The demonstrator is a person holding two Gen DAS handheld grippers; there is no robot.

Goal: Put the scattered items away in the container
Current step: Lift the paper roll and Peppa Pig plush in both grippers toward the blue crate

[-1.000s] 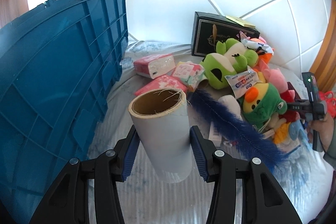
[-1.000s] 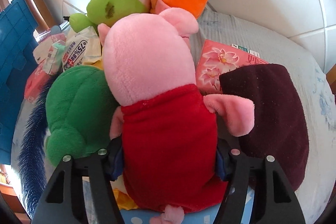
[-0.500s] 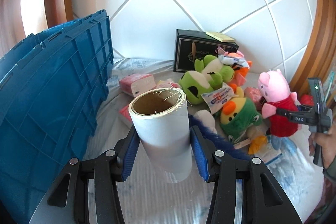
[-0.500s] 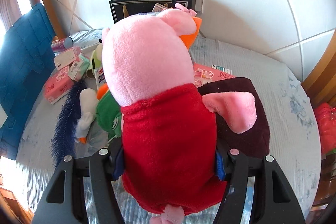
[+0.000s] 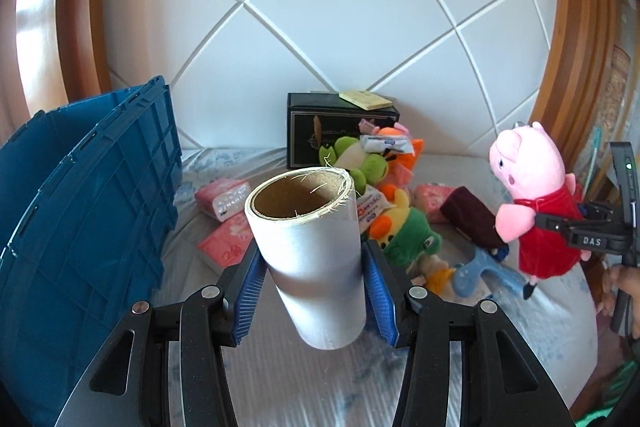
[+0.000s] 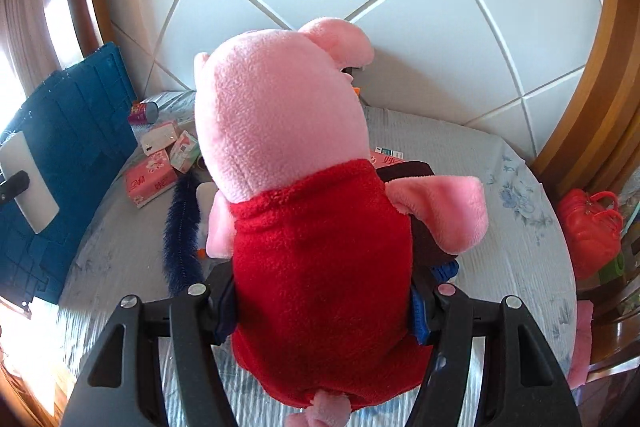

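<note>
My left gripper [image 5: 312, 291] is shut on a white roll with a cardboard core [image 5: 308, 247], held up above the bed beside the blue crate [image 5: 88, 211]. My right gripper [image 6: 324, 301] is shut on a pink pig plush in a red dress [image 6: 316, 227], lifted well clear of the pile; the pig plush [image 5: 534, 203] hangs at the right in the left wrist view, with the right gripper [image 5: 560, 225] around its dress. The blue crate [image 6: 68, 147] stands at the left in the right wrist view, and the white roll [image 6: 30, 183] shows in front of it.
On the bed lie green plush toys [image 5: 408, 231], an orange plush [image 5: 404, 151], pink tissue packs [image 5: 222, 201], a dark maroon pouch [image 5: 472, 219], a blue feather duster [image 6: 180, 231] and a black box [image 5: 340, 127]. A red bag [image 6: 592, 231] sits off the bed's right edge. A quilted white headboard rises behind.
Both grippers have risen with their loads. The pig plush has been lifted off the pile and the bed now lies far below it. The roll sits higher beside the crate.
</note>
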